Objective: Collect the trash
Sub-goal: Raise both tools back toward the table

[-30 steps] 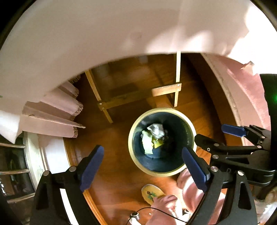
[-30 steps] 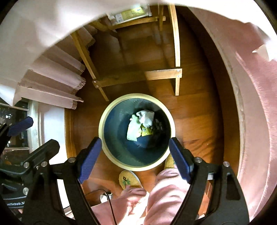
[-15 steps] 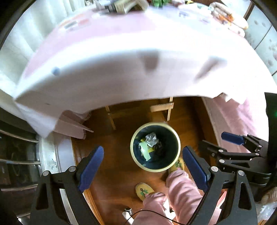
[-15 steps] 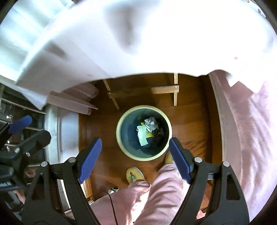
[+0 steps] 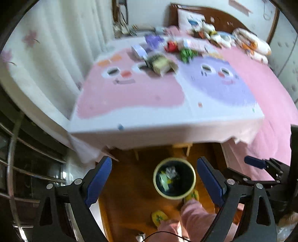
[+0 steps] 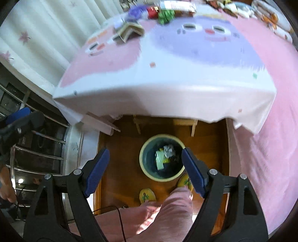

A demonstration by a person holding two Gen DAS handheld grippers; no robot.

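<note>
A table (image 5: 167,130) draped in a white cloth printed with a pink face and a lilac face fills the middle of the room, its pale wooden legs (image 6: 193,128) standing on a warm brown wood floor (image 6: 121,158). Pale curtains (image 5: 46,61) with pink flower prints hang at the left, with metal rails (image 6: 37,145) below them. To the right lies a pink bedspread (image 6: 275,130), and at the far end stands what looks like a dark wooden headboard (image 5: 232,16), though it is blurred.
</note>
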